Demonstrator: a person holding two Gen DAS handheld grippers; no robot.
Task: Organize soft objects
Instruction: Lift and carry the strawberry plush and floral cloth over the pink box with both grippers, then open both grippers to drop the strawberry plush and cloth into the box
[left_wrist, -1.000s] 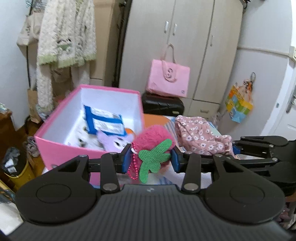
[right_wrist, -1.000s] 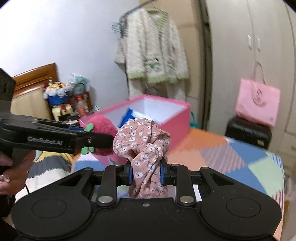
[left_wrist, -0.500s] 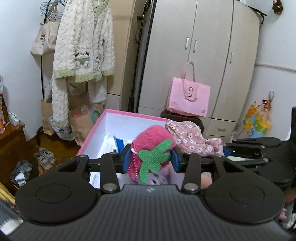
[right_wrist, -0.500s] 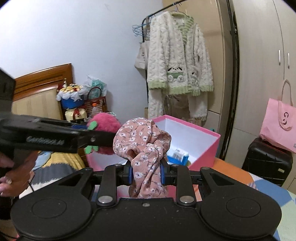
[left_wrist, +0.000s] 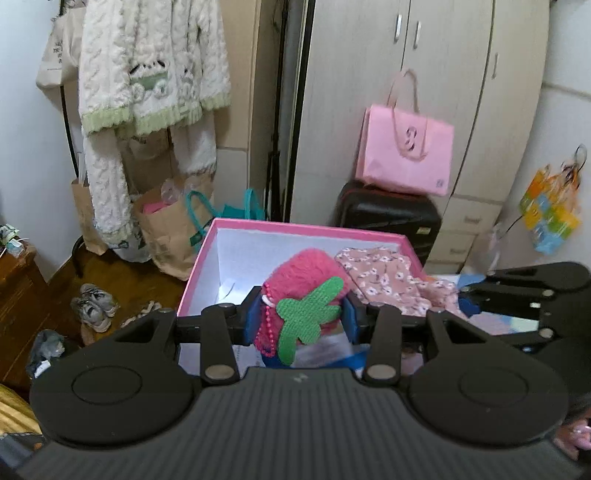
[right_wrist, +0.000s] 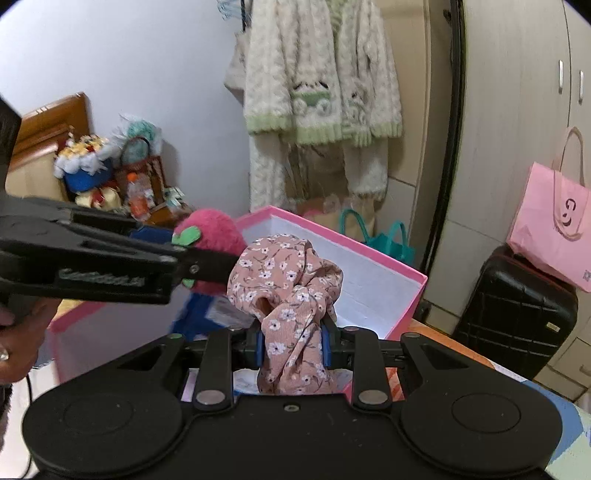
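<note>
- We hold the left gripper (left_wrist: 301, 319) closed on a fuzzy pink plush strawberry (left_wrist: 308, 275), its blue pads pressed to either side of the toy, green felt leaf and pink bead string facing the camera.
- We hold the right gripper (right_wrist: 291, 345) clamped on a bunched floral cloth (right_wrist: 286, 282), which stands up between the pads and spills over above them.
- Both soft things hang over the open pink box (left_wrist: 310, 230), the strawberry at the left and the cloth just to its right, close enough that they look to be touching.
- The box's white inside shows at the far wall; something blue and white lies low inside it, too blurred to name.
- We judge the step in hand to be carrying both items over the box for dropping in.
- The next move, as we see it, calls for lowering each gripper into the box and spreading its jaws, taking care that the two loads do not snag each other or catch on the rim.
</note>
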